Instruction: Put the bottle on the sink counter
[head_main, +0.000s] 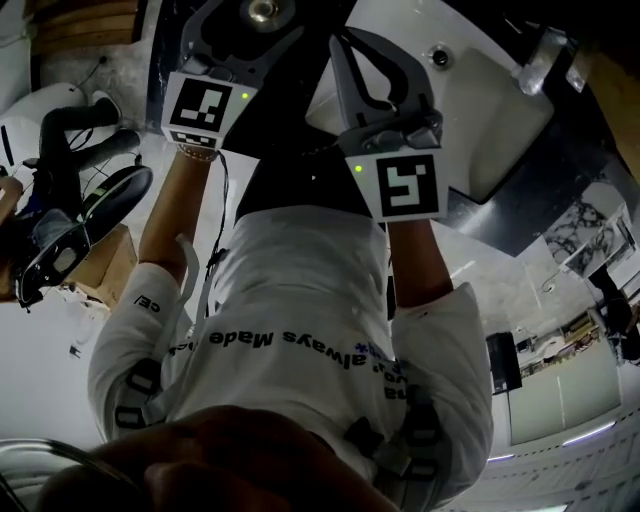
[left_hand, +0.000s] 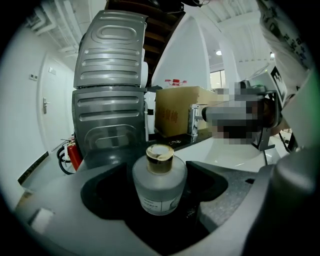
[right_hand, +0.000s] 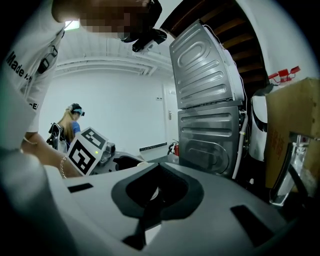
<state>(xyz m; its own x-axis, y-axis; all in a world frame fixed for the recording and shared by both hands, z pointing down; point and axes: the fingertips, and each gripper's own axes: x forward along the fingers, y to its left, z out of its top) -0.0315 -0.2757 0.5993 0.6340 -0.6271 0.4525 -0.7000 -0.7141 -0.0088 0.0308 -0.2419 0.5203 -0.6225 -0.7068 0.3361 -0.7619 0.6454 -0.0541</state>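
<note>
Counter | bottle upright, cap up | left gripper jaws apart around it

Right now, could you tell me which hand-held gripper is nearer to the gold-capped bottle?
Left. The bottle stands untouched between the open jaws of the left hand-held gripper; the right hand-held gripper sits beside it, jaws together and empty.

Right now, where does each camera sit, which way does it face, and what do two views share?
Head view: on the person's head, looking down at the sink; shirt, both forearms, left tool and right tool show.
Left gripper view: on the left tool, facing the bottle between its open jaws; the shirt shows at right.
Right gripper view: on the right tool, facing a grey appliance past shut jaws; shirt and left forearm show.
Shared: both gripper views show the grey appliance and a cardboard box.
</note>
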